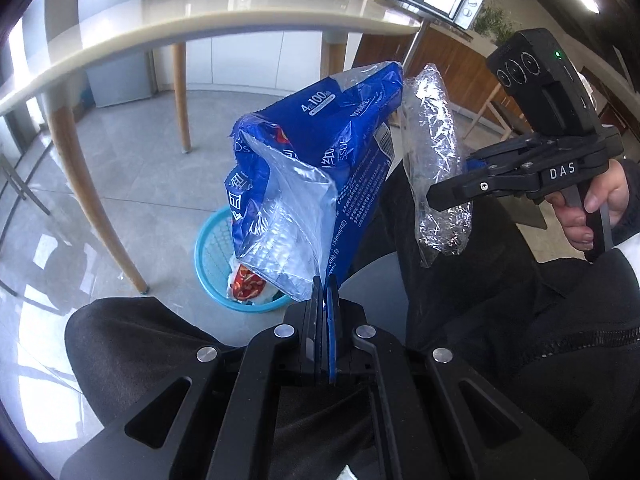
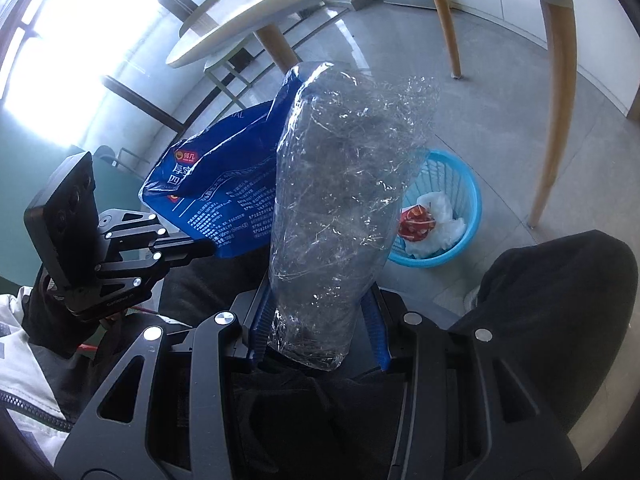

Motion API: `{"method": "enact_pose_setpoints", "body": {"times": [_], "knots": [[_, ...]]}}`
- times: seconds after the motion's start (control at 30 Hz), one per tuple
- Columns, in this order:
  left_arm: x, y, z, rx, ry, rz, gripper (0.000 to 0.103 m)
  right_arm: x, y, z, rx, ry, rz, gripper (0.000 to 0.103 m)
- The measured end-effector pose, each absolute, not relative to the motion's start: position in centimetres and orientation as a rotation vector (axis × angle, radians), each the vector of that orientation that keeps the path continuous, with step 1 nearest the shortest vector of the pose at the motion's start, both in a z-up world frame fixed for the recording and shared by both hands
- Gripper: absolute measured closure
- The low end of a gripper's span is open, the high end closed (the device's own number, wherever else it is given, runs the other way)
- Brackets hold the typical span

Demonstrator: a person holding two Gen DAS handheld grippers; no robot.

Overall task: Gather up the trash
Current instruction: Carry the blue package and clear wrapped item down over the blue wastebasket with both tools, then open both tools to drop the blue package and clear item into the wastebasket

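Observation:
My left gripper (image 1: 325, 286) is shut on the lower edge of a crumpled blue tissue wrapper (image 1: 320, 148), which stands up above the jaws. Seen from the right wrist, the same blue wrapper (image 2: 224, 184) sticks out of the left gripper (image 2: 208, 249) at the left. My right gripper (image 2: 318, 312) is shut on a crushed clear plastic bottle (image 2: 340, 200) that stands upright between its blue pads. In the left wrist view the clear bottle (image 1: 434, 160) hangs in the right gripper (image 1: 444, 196). A turquoise basket (image 1: 208, 256) sits on the floor below, holding red and white trash (image 2: 424, 224).
The basket (image 2: 464, 184) stands beside a wooden table leg (image 1: 96, 200) under a pale round table (image 1: 200, 20). A person's dark-trousered knees (image 1: 120, 336) are close below both grippers. Grey tiled floor (image 1: 152, 160) surrounds the basket. A hand (image 1: 588, 208) grips the right tool.

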State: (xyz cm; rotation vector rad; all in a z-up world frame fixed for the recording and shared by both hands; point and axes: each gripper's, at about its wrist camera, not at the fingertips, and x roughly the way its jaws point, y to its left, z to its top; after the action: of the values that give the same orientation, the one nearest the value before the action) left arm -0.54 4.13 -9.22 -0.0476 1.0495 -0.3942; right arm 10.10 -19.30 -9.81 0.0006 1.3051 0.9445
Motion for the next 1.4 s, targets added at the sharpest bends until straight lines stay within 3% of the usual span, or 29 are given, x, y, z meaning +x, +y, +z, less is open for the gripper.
{"method": "enact_pose_setpoints", "body": {"times": [0.43,0.93,1.2,1.3,1.33,1.37,1.4], "knots": [[6.4,5.0,-15.1,-0.153,1.253,-0.338,0.102,17.1,-17.0,-17.0,0.042,1.448,0.851,0.065],[18.2,6.5,-26.4,-0.229,1.384,-0.16,0.102,25.3,-13.3,-30.9,0.115,1.662,0.646,0.064],[20.7,6.8,-30.8,-0.289,1.459,-0.07,0.102,26.9,-11.6,-35.8,0.075,1.718,0.599,0.064],[20.8,6.8,-31.5,-0.277,1.477,-0.054,0.101,27.1,-11.0,-36.2,0.042,1.706,0.596,0.058],[20.7,6.8,-31.7,-0.274,1.484,-0.047,0.1,27.1,-10.9,-36.2,0.035,1.699,0.595,0.051],[20.5,6.9,-31.7,-0.266,1.49,-0.03,0.098,27.1,-10.9,-36.2,0.028,1.692,0.593,0.039],[20.6,7.1,-32.1,-0.266,1.495,-0.022,0.087,27.1,-10.9,-36.2,0.021,1.682,0.589,0.028]]}}
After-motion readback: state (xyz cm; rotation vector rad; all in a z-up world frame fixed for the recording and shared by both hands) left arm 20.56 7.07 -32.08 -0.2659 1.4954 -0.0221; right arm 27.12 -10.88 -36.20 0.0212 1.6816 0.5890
